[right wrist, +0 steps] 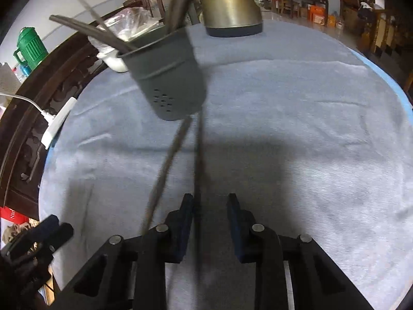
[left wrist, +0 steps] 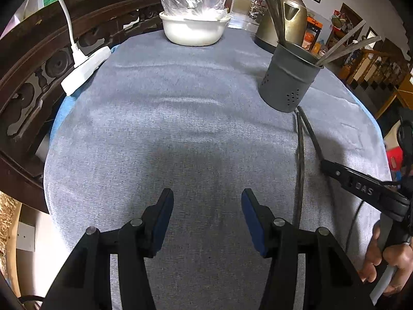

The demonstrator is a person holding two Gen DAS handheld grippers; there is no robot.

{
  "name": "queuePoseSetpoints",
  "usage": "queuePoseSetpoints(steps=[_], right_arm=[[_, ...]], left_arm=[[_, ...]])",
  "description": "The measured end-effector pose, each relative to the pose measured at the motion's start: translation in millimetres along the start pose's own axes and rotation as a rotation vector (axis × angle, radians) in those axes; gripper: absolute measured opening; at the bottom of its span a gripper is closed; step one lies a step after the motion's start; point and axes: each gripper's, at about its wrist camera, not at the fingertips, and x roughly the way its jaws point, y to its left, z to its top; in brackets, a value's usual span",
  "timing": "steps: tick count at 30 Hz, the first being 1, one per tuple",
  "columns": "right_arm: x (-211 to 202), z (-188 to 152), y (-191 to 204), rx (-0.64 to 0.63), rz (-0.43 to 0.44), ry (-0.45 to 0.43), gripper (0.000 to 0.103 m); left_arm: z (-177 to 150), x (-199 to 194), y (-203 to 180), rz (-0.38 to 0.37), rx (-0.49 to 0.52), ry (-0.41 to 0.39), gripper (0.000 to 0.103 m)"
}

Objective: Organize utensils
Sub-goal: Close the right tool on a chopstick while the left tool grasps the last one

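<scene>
On tabletop (left wrist: 180, 129): grey holder (left wrist: 290, 77) with chopsticks, near kettle (left wrist: 284, 20) and bowl (left wrist: 196, 29). Two chopsticks (right wrist: 178, 144) flat on cloth, tips at holder base. Right tool (right wrist: 210, 201) apart, one chopstick between pads beside left pad, unclamped. Left tool (left wrist: 206, 199) apart, empty.

A lived-in home — a cloth-covered table (left wrist: 180, 118) beside carved dark wooden furniture (left wrist: 38, 59), with a kettle (left wrist: 289, 18), a covered white bowl (left wrist: 193, 29) and cluttered shelves (right wrist: 307, 0) behind.
</scene>
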Motion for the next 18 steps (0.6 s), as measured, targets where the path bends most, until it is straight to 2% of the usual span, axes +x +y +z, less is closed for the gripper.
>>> queuePoseSetpoints(steps=[5,8,11,14,18], right_arm=[[-11,-2,-28,0.086,0.061,-0.003,0.029],[-19,3,-35,0.096,0.059,-0.035,0.029],[-23,7,-40,0.111,0.102,-0.047,0.029],[-21,16,-35,0.094,0.127,-0.053,0.029],[-8,37,-20,0.024,0.165,-0.011,0.029]], left_arm=[[1,0,-6,-0.023,0.005,0.005,0.055],[4,-1,-15,-0.037,0.031,0.003,0.055],[10,-2,-25,-0.079,0.065,0.000,0.055],[16,2,-35,-0.110,0.092,0.015,0.055],[16,3,-37,-0.114,0.106,0.015,0.055]])
